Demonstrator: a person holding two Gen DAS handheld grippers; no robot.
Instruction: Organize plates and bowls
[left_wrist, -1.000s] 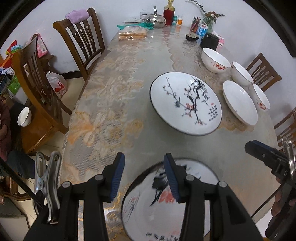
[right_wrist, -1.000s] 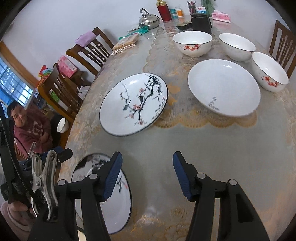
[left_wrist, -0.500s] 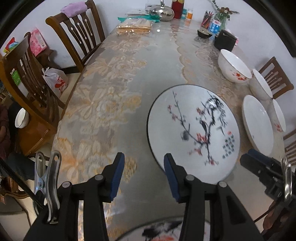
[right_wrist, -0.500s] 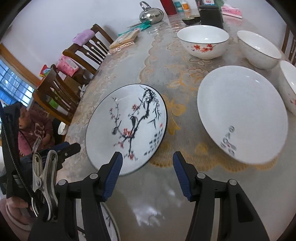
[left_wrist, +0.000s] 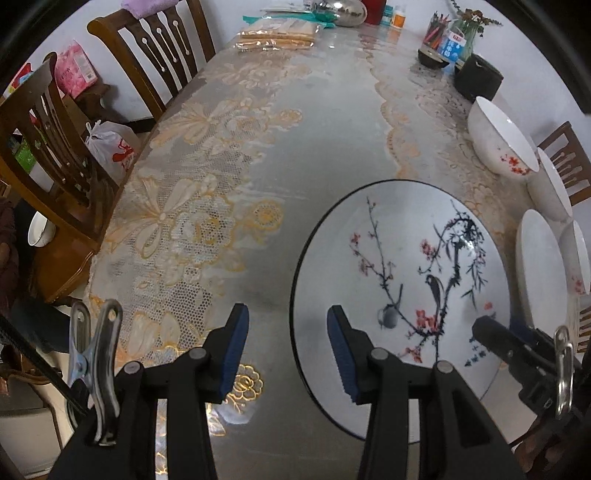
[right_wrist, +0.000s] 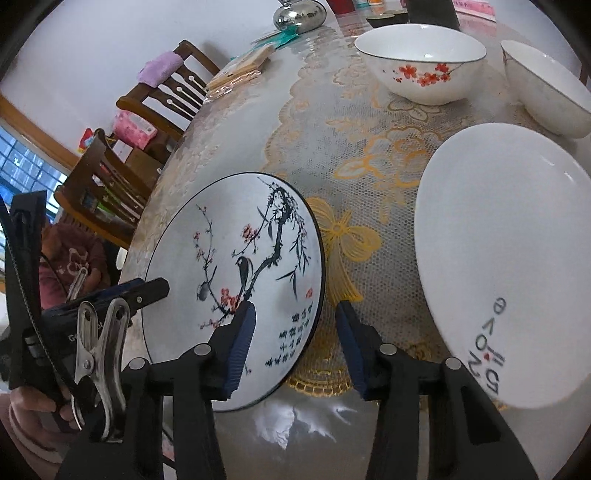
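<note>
Left wrist view. Round white porcelain plate painted with a bird on blossom branches, black-rimmed (left_wrist: 399, 295): one, flat on the lace-patterned tablecloth (left_wrist: 207, 206). Left gripper (left_wrist: 287, 350), black with blue pads, jaws apart, gripping nothing; the plate's near-left rim lay between the pads, the inner pad over the plate, the outer over cloth. White bowls with red blossom sprigs: three along the right edge, first (left_wrist: 498, 144). Plain white shallow plate (left_wrist: 539, 269): one, among them. Right gripper's black fingertip (left_wrist: 491, 334) showed over the plate's right side. Wooden chairs at left: two.

Right wrist view. Right gripper (right_wrist: 293, 345), jaws closing, nothing yet clamped; the painted plate's (right_wrist: 236, 280) near-right rim stood between the pads. Plain plate (right_wrist: 506, 236): one, well right. Blossom bowls: two, first (right_wrist: 421, 62).
</note>
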